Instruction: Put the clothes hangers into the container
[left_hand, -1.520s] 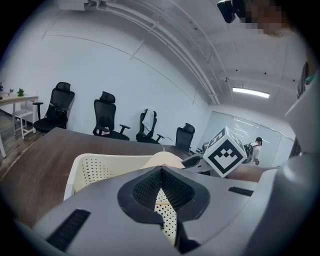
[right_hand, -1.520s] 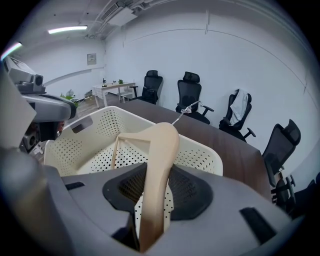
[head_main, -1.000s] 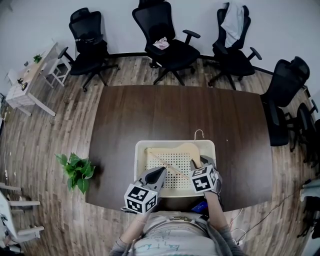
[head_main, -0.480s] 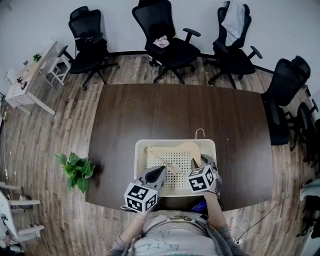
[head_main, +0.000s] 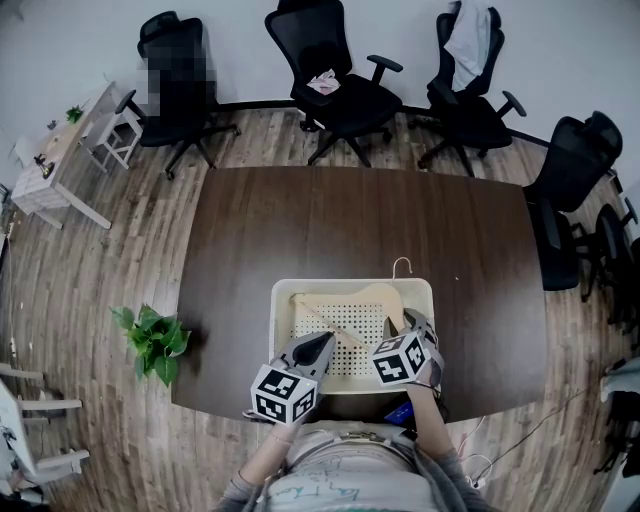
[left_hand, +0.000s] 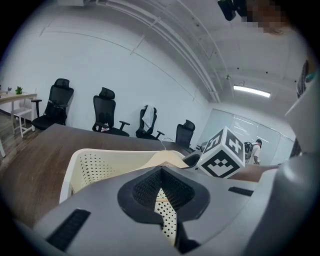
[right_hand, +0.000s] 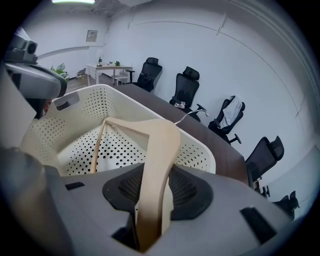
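Two tongs of mine hung over the near edge of the container (head_main: 350, 284). My left gripper (head_main: 322, 341) had its jaws a slit apart, empty. My right gripper (head_main: 412, 322) clamped the wooden hanger (head_main: 375, 297), which leaned inside the container, hook past its far rim.

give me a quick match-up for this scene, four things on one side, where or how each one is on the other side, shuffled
Things:
1. hanger
2. basket
3. plant
4. left gripper

Place or state:
a. on the floor, left of the table
b. empty, jaws slightly apart
c. clamped in the right gripper
d. on the table, at its near edge

Pairs: 1-c, 2-d, 3-a, 4-b
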